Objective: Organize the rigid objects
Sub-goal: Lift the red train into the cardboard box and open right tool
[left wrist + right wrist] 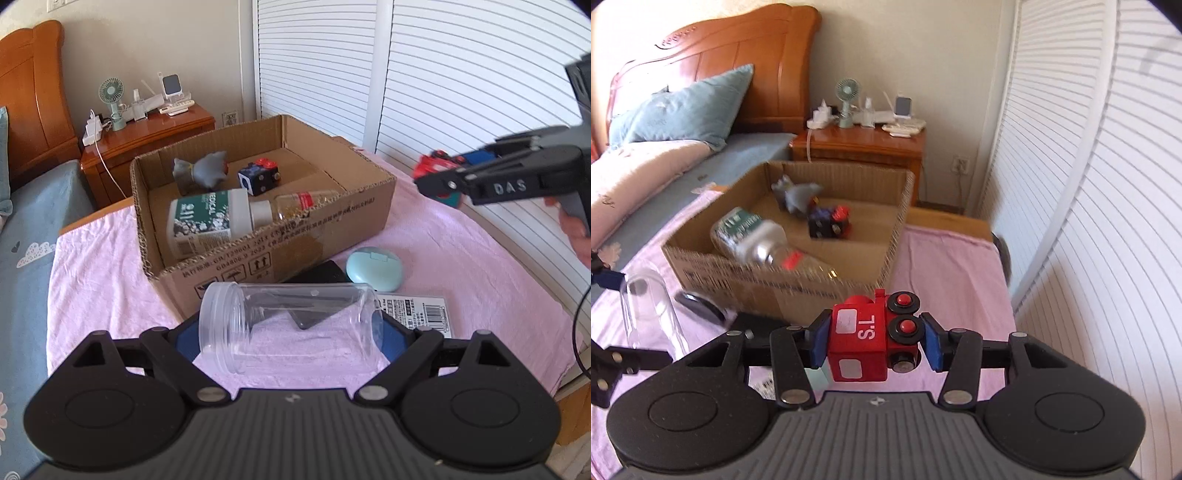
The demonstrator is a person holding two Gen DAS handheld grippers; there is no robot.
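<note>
So this is a bedroom setup: a table covered with a pink cloth (424,240) pushed up next to a bed with blue-grey bedding, a carved wooden headboard (713,62) and a teal pillow (687,107). White louvered doors (443,74) run along one side, and a wooden nightstand (147,136) in the corner holds a small green fan (112,99) plus chargers and bits.

An open cardboard box (280,243) sits on the cloth. Inside: a grey figurine (203,171), a black-and-red cube toy (258,177), and a white bottle with a green label (207,218) lying on its side.

The left gripper (291,328) is clamped on a clear plastic jar (291,325), held sideways just in front of the box. The right gripper (875,339) has its blue pads squeezed on a red toy train (875,336), up off the cloth near the box's right end.

On the cloth beside the box: a mint-green clamshell case (373,269), a dark flat thing, and a barcode-labelled packet (417,310).
</note>
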